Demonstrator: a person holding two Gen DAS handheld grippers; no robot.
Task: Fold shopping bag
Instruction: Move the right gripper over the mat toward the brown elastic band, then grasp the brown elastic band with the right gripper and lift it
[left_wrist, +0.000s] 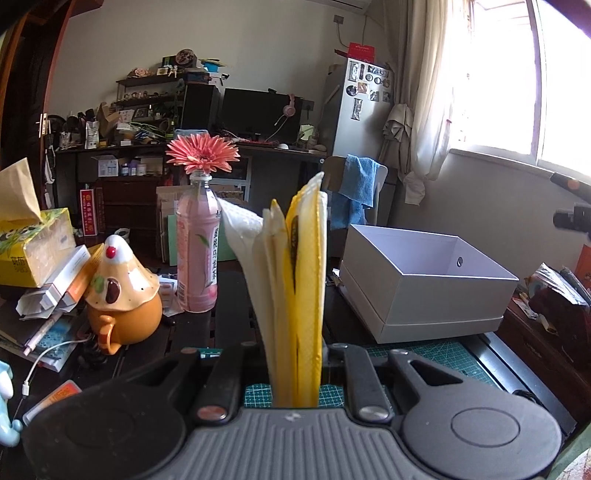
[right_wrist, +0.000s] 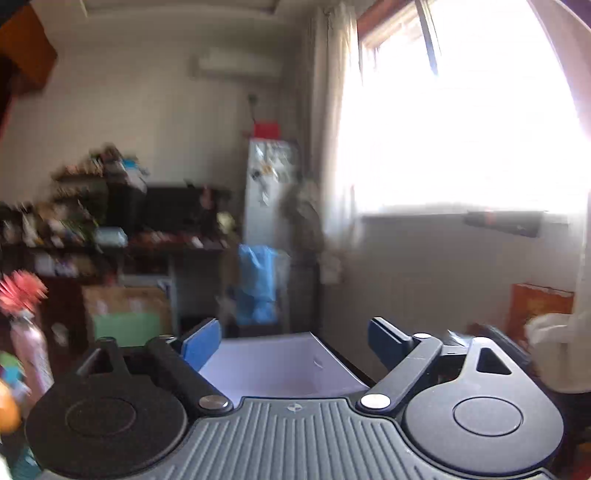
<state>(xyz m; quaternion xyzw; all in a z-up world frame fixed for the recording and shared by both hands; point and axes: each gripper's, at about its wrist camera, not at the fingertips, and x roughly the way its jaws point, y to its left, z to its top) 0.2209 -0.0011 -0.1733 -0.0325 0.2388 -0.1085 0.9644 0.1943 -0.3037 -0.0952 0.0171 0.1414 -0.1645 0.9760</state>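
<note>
The left gripper (left_wrist: 295, 354) was clamped on the folded yellow-and-white shopping bag (left_wrist: 295, 280); the right gripper (right_wrist: 293, 341) gaped empty. A white box (left_wrist: 424, 280) sat at two o'clock on the dark table (left_wrist: 229, 295).

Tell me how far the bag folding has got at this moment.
Done: the shopping bag is already gathered into a narrow stack of yellow and white layers. In hand: the left gripper is shut on it, holding it upright above the green cutting mat. The right gripper is open and empty, blurred, facing the white box. Left: setting the folded bag down, perhaps in that box.
</note>
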